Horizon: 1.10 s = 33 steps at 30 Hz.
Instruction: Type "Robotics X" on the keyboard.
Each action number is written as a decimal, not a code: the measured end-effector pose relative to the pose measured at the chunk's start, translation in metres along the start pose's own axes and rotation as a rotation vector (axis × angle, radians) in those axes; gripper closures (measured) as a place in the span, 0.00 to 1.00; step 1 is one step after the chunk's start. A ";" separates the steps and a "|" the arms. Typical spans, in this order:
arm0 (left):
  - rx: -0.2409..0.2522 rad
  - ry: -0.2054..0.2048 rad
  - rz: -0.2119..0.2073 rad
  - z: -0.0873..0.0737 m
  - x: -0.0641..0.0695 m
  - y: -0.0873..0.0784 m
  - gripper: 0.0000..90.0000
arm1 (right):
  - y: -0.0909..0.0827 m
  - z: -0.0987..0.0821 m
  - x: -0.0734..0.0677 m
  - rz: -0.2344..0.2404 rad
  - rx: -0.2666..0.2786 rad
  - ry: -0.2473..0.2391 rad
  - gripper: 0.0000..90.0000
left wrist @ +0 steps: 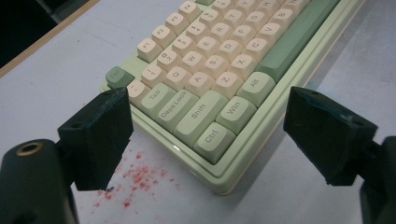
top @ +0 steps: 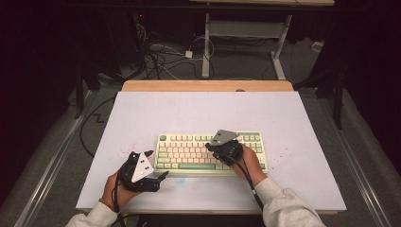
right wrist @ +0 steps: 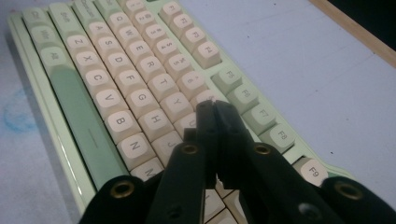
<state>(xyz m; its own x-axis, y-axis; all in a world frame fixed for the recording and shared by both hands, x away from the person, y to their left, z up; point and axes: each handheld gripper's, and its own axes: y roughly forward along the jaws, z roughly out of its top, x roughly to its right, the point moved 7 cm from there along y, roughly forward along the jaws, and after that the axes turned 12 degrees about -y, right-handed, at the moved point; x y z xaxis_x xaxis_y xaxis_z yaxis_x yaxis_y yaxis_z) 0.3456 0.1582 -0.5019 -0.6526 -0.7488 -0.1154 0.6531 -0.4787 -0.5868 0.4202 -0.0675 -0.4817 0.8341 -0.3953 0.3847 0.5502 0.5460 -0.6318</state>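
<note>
A person seated at a white-topped table (top: 302,123) works a pale green keyboard (top: 255,142) with 2 hand-held grippers. The keyboard, the fixed landmark here, lies flat a little toward the person's side of the table's middle, its long edge parallel to the table's near edge.

Left of the keyboard's near-left corner, the left gripper (top: 158,166) rests low over the table, its grey three-cornered plate (top: 141,167) facing up. In the left gripper view its 2 black jaws stand wide apart with nothing between them, framing that corner of the keyboard, where the Ctrl key (left wrist: 214,138), Win key (left wrist: 235,112) and Shift key (left wrist: 198,116) sit. A scatter of red specks (left wrist: 140,179) marks the white surface just in front of the corner.

Over the keyboard's middle-right keys, the right gripper (top: 213,147) is held by a hand (top: 250,166) in a light sleeve (top: 288,208). In the right gripper view its jaws are drawn together, tips meeting above the keycaps just right of the Y key (right wrist: 177,103), beside the green F-key row (right wrist: 243,95). Whether the tips touch a keycap cannot be told. The long green space bar (right wrist: 79,126) runs along the keyboard's near edge, left of the closed jaws.
</note>
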 end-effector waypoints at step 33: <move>-0.014 -0.002 -0.006 0.000 0.000 0.001 0.17 | -0.049 -0.005 0.006 -0.110 0.174 0.021 0.26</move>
<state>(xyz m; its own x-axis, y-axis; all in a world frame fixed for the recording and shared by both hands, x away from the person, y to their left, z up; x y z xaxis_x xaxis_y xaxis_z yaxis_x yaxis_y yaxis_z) 0.3466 0.1576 -0.5027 -0.6553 -0.7473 -0.1103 0.6442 -0.4766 -0.5983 0.3978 -0.1003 -0.4519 0.7689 -0.4738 0.4293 0.6377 0.6176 -0.4604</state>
